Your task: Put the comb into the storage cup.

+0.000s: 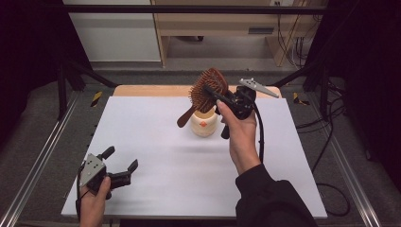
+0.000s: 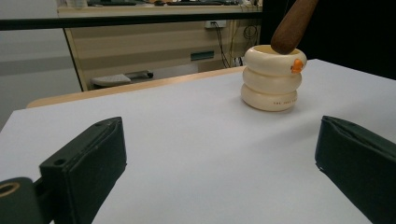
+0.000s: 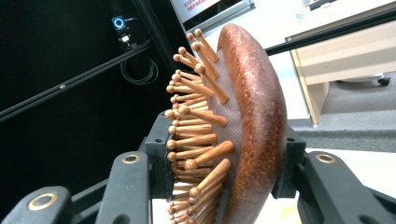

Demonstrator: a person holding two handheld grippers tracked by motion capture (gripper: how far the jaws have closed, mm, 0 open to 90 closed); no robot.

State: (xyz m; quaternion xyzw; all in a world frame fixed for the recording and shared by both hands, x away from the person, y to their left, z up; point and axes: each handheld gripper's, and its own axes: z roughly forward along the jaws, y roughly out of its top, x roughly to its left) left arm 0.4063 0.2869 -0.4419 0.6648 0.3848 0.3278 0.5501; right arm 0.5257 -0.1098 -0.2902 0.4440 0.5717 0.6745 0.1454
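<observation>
A brown wooden hairbrush (image 1: 207, 90) with wooden pins hangs tilted over a cream ribbed cup (image 1: 204, 123) on the white table top. Its handle tip (image 2: 288, 28) rests at the cup's rim (image 2: 273, 52). My right gripper (image 1: 215, 93) is shut on the brush head (image 3: 243, 135), pins to one side and the rounded back to the other. My left gripper (image 1: 122, 164) stands open low over the table's near left corner, with nothing between its jaws. The cup (image 2: 272, 79) carries a small orange mark.
The white board (image 1: 156, 156) lies on a wooden table whose edge shows at the back. Black frame rails run along both sides. A light wooden cabinet (image 1: 213, 23) and cables stand on the floor beyond.
</observation>
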